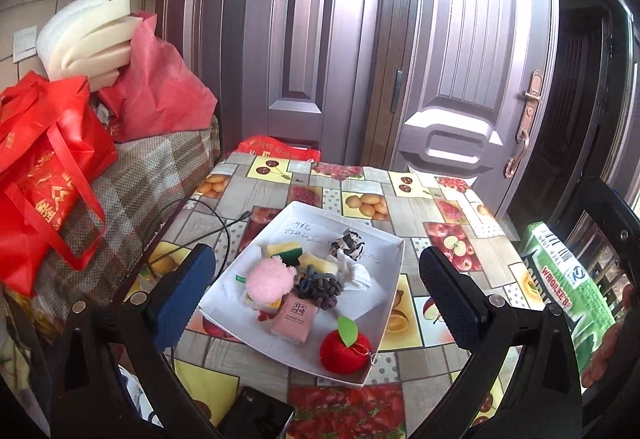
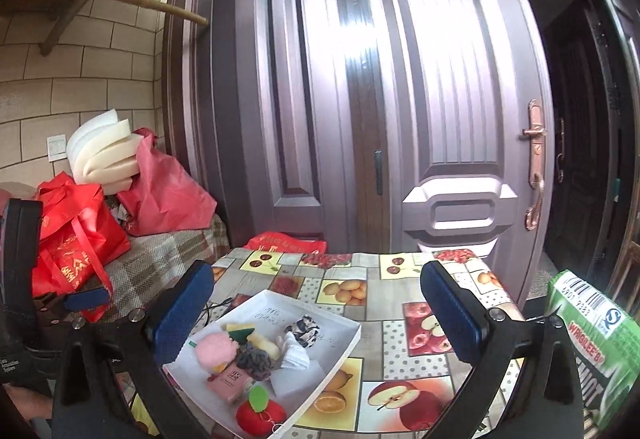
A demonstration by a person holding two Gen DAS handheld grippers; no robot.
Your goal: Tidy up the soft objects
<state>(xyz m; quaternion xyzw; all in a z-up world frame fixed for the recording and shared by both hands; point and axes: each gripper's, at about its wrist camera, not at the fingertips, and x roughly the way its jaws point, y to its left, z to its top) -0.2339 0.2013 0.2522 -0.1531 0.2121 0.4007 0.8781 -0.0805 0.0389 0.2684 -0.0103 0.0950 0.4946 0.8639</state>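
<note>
Hovering over a fruit-print table [image 1: 432, 195], the left gripper [image 1: 316, 291] and right gripper [image 2: 318, 315] both stand with jaws wide apart, holding nothing. Between them sits a white tray [image 1: 388, 239] of soft things: a pink puff [image 1: 266, 281], a grey scrunchie [image 1: 318, 285], a pink packet [image 1: 292, 319] and a red apple [image 1: 346, 353] at the near corner; the items beneath the puff are hard to make out. At far right, a green box [image 1: 568, 287] is cut off by the frame
</note>
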